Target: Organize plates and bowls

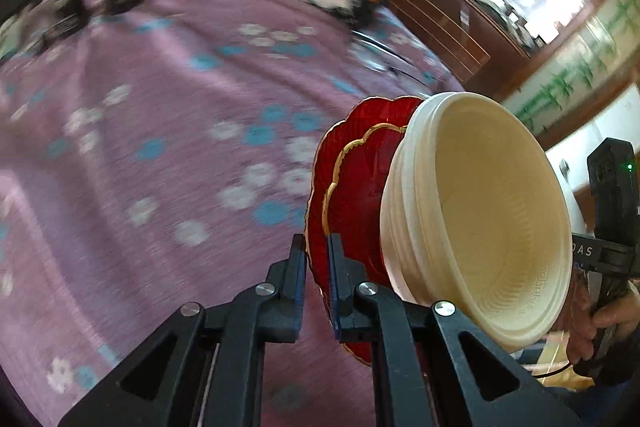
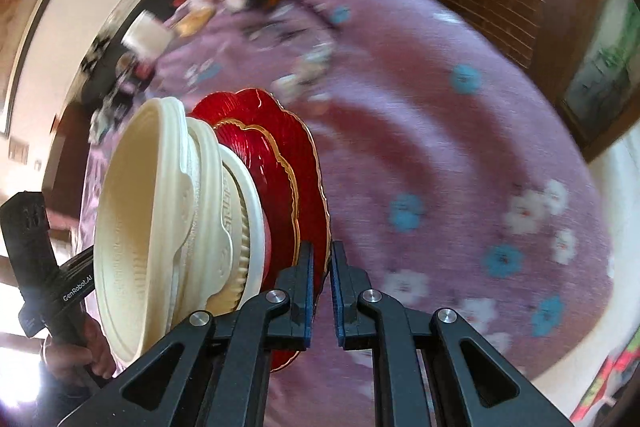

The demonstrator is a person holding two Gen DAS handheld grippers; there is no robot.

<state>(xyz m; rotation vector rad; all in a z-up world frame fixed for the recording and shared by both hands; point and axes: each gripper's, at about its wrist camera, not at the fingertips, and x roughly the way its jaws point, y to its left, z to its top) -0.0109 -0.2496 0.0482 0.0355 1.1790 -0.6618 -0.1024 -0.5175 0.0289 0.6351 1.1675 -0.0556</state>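
Left tool point(image 1: 318, 247) sits nearest the lens, jaws pinched tight on the rim of the larger red plate point(image 1: 320, 187). Right tool point(image 2: 322, 255) clamps the opposite rim of that same plate point(image 2: 312, 163), also closed hard on it.

Step in hand: 2-tool carry of the whole stack, lifted clear of the purple flowered cloth point(image 1: 160, 147); background blur fits a move in progress. Stack reads as tilted in both views, though part of that may be fisheye and wrist roll.

Count, stack only:
- 2 red plates with gold edges, smaller red plate point(image 2: 280, 183) nested on the larger.
- Cream bowls point(image 2: 160, 219), at least 3 nested by the rims showing in the right wrist view; exact number hard to confirm.

Person's hand point(image 1: 600, 323) grips the other tool's handle.

Next move, my guess: pick a bare patch of the cloth, bring both tools down together and level, set the bottom plate flat, then open both at once. Uneven lowering could slide the bowls off.
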